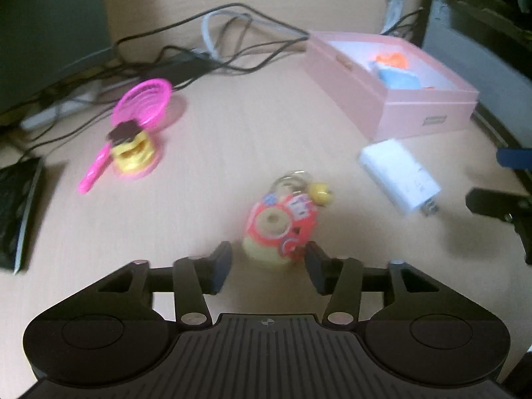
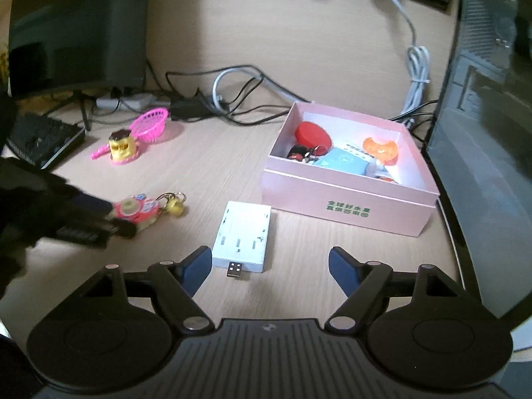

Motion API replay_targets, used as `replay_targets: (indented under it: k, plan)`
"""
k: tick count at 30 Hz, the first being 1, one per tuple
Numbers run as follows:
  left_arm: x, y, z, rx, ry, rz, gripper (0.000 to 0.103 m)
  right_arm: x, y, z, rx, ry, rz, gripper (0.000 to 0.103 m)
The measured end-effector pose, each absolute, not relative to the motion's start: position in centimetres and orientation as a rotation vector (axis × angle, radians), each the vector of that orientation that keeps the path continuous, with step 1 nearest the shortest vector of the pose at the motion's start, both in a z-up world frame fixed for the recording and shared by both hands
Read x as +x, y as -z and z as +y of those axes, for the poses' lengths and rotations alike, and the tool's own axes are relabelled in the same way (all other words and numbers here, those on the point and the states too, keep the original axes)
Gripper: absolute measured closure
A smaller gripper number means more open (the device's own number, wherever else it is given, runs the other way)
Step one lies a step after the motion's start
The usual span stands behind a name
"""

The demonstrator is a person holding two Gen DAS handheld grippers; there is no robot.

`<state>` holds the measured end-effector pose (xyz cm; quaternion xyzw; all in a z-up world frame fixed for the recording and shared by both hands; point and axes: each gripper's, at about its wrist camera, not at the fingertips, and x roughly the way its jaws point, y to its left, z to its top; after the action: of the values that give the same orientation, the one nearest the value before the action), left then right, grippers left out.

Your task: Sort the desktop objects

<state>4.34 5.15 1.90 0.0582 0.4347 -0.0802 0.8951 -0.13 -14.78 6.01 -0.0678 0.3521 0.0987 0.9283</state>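
A light wooden desk (image 2: 332, 50) is tangled with cables (image 2: 239, 99) along its back edge. The pink box (image 2: 349, 199) sits near the right edge. The left gripper (image 1: 268, 266), released, flanks the red keychain toy (image 1: 282, 226) mid-desk. The right gripper (image 2: 270, 267), released, hovers just before the white adapter (image 2: 244, 236); bare wood lies between them.

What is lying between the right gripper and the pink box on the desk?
In the right wrist view, the white charger lies flat just ahead of the open right gripper, toward its left finger. Beyond it, bare desk reaches the pink box.
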Motion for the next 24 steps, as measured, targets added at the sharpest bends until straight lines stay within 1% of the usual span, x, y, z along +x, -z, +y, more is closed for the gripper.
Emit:
replay_targets:
  k: [3,6,10,11,12,13,14,16,24]
  plan:
    - [4.2,-2.1,6.5,0.092,0.092,0.893,0.038,1.5,-4.8,-13.8,-0.165,-0.236,0.742,0.023]
    - [4.0,-2.2,7.8,0.048,0.019,0.904,0.033,4.1,-3.2,-12.3,-0.178,-0.234,0.771,0.023]
    - [2.8,-2.2,9.2,0.014,-0.032,0.925,0.030,6.6,-1.7,-10.8,-0.158,-0.243,0.790,0.023]
    - [2.7,-2.3,9.5,-0.002,-0.034,0.925,0.027,7.0,-1.4,-10.7,-0.146,-0.247,0.801,0.023]
    - [2.5,-2.5,9.7,-0.023,-0.032,0.925,0.024,7.3,-1.2,-10.6,-0.134,-0.259,0.817,0.027]
    - [2.3,-2.6,9.9,-0.048,-0.027,0.927,0.023,7.3,-1.2,-10.7,-0.123,-0.270,0.816,0.034]
    - [2.3,-2.8,10.1,-0.070,-0.018,0.928,0.021,7.2,-1.2,-10.6,-0.123,-0.277,0.815,0.038]
    - [2.2,-3.0,9.8,-0.093,0.006,0.924,0.018,6.9,-1.3,-10.6,-0.128,-0.292,0.811,0.056]
    - [3.0,-3.2,6.8,-0.041,0.123,0.915,0.011,2.6,-1.7,-12.9,-0.159,-0.339,0.835,0.056]
